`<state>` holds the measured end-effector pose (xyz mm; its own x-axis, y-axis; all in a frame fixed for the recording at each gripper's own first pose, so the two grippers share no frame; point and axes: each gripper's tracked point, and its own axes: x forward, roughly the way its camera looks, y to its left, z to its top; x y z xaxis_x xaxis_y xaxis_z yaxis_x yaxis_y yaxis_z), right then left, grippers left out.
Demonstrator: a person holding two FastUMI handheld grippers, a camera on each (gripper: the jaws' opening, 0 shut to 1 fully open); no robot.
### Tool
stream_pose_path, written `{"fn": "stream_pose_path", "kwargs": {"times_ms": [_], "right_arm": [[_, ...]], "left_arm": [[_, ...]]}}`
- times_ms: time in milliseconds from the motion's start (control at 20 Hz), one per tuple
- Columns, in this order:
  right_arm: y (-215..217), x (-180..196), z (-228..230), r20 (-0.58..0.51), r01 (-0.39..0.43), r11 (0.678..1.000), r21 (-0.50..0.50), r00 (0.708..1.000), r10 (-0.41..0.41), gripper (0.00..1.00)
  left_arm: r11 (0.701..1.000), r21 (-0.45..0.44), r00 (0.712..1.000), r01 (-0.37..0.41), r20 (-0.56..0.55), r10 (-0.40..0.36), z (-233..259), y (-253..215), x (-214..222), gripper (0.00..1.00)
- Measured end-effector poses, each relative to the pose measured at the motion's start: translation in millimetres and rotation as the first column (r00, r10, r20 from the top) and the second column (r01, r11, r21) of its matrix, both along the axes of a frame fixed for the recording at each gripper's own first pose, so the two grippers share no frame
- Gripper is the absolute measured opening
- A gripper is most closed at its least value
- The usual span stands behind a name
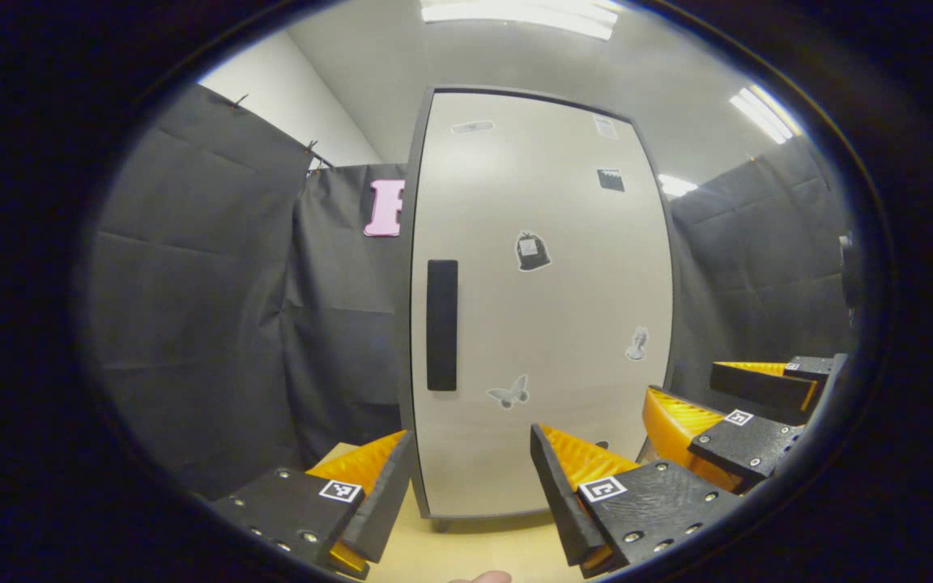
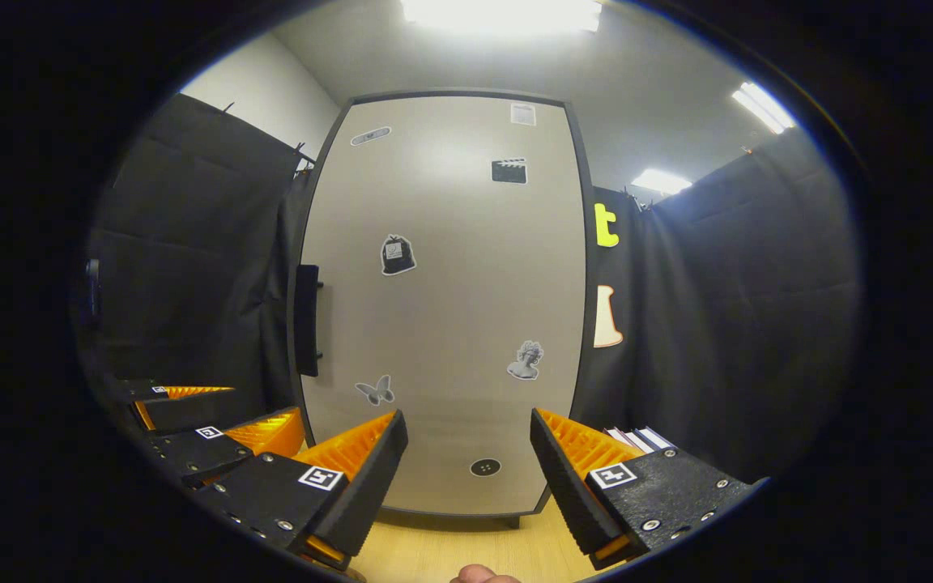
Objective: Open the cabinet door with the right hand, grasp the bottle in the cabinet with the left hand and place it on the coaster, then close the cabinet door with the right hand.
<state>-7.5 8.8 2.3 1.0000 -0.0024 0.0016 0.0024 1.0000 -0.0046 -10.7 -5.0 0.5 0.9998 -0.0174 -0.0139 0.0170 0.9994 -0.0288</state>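
Note:
The pale grey cabinet door (image 1: 547, 308) stands closed in front of me, with small stickers on it and a black vertical handle (image 1: 441, 324) near its left edge. The inside of the cabinet is hidden behind it. My left gripper (image 1: 470, 486) is open a short way before the door's lower part, holding nothing. To its right, my right gripper (image 1: 709, 397) hangs at about the same distance. In the right gripper view the same door (image 2: 450, 308) and handle (image 2: 307, 320) appear. There the right gripper (image 2: 466, 478) is open and empty, with the left gripper (image 2: 223, 417) beside it at lower left.
The cabinet rests on a light wooden tabletop (image 1: 466, 551). Black cloth walls close in on both sides. Right of the cabinet's base lies a small stack of flat white-edged items (image 2: 632, 439). A fingertip (image 2: 475, 573) shows at the bottom edge.

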Motion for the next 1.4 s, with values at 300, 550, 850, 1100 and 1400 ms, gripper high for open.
{"fn": "stream_pose_path", "kwargs": {"times_ms": [300, 550, 850, 1100, 1400], "right_arm": [[-2.2, 4.1, -2.2, -0.008, 0.006, 1.000, 0.019, 1.000, -0.006, 0.95], [-3.5, 9.5, 0.9, -0.002, 0.010, 1.000, 0.021, 1.000, -0.010, 0.95], [3.5, 22.3, 4.6, 0.003, -0.010, 1.000, 0.007, 1.000, 0.010, 0.95], [14.3, 40.2, 16.2, 0.018, -0.034, 0.999, 0.010, 0.999, 0.034, 0.95], [53.2, 59.0, 34.5, 0.053, -0.109, 0.994, -0.009, 0.993, 0.110, 0.95]], "left_arm": [[0.999, 0.031, 0.999, -0.009, 0.036, 0.008, 9.9, 6.8, -0.4, 0.82], [0.999, 0.037, 0.999, -0.013, 0.047, 0.011, 11.8, 9.8, 4.6, 0.82], [0.998, 0.050, 0.999, -0.024, 0.046, 0.022, 9.4, 19.6, 10.1, 0.82], [0.998, 0.047, 0.998, -0.051, 0.036, 0.049, 3.3, 39.5, 10.5, 0.82], [0.993, 0.046, 0.994, -0.105, 0.028, 0.104, -7.6, 77.1, -5.5, 0.84]]}}
